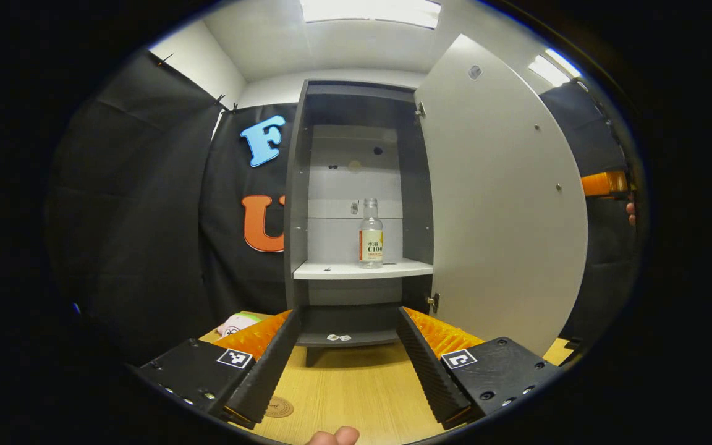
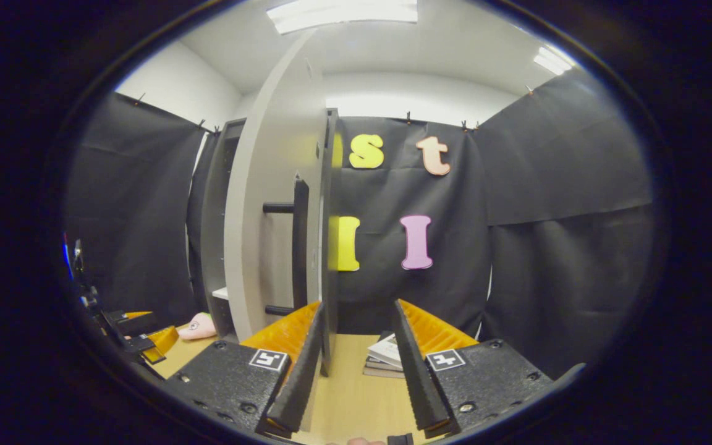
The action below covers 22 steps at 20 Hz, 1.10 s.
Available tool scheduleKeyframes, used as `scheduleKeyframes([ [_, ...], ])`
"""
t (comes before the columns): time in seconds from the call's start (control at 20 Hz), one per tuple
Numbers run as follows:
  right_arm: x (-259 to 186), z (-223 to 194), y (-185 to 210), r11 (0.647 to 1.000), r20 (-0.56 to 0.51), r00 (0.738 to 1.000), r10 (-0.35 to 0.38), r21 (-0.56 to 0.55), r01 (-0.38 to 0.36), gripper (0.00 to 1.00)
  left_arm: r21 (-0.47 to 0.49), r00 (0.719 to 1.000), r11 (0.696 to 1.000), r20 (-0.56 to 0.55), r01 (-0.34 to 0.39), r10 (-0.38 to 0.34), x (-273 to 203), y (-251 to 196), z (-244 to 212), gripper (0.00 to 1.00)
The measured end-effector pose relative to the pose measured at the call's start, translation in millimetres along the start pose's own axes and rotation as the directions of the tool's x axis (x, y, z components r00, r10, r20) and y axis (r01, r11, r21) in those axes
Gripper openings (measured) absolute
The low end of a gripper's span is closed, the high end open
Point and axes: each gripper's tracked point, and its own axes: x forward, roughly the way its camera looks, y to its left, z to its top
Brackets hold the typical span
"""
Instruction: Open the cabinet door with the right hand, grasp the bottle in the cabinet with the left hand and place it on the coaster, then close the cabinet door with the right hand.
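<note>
In the left gripper view, the cabinet (image 1: 356, 210) stands open at the far edge of the wooden table (image 1: 356, 389), its door (image 1: 498, 204) swung wide to the right. The clear bottle (image 1: 371, 233) stands upright on the white middle shelf (image 1: 362, 269), toward the shelf's right half and close to its front edge. The left gripper (image 1: 348, 364) points at the cabinet with its fingers spread wide and nothing between them. The bottle lies straight ahead, above the gap between the fingers and well apart from them. On the table just inside the left finger, near the near edge, lies a round coaster (image 1: 279, 406). A small white tag (image 1: 339, 337) rests on the dark bottom shelf. A pink and green soft toy (image 1: 238, 323) sits on the table left of the cabinet's foot.

In the right gripper view, the right gripper (image 2: 351, 371) faces the door's free edge (image 2: 330, 241), which runs upright between its fingers, nearer the left one. The fingers are spread and I cannot tell whether either touches the door. The black bar handle (image 2: 300, 247) sits on the door's face, left of that edge. A stack of books (image 2: 387, 357) lies on the table past the door, between the fingers. The left gripper (image 2: 139, 340) shows low at the left edge.
</note>
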Motion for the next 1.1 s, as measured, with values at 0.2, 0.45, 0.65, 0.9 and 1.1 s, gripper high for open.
scheduleKeyframes([
  [0.2,6,2,-4,0.999,0.025,1.0,0.019,0.041,-0.02,0.76,-0.012,0.998,0.999,0.046,0.033,-0.032,22,-3,29,0.95],
  [0.45,7,5,-5,0.999,0.047,0.998,0.03,0.038,-0.032,0.78,-0.012,0.993,0.996,0.083,0.088,-0.087,65,-7,57,0.95],
  [0.65,8,-5,-4,1.0,0.01,0.999,0.031,0.0,-0.031,0.78,-0.035,0.988,0.989,0.072,0.143,-0.14,113,-15,66,0.95],
  [0.9,9,-6,-8,1.0,0.009,1.0,0.0,-0.014,0.0,0.78,-0.047,0.98,0.983,0.094,0.179,-0.174,182,-27,98,0.95],
  [1.1,10,-4,-7,0.999,0.015,1.0,0.006,0.038,-0.007,0.78,-0.014,0.979,0.986,0.127,0.164,-0.161,224,-29,122,0.95],
])
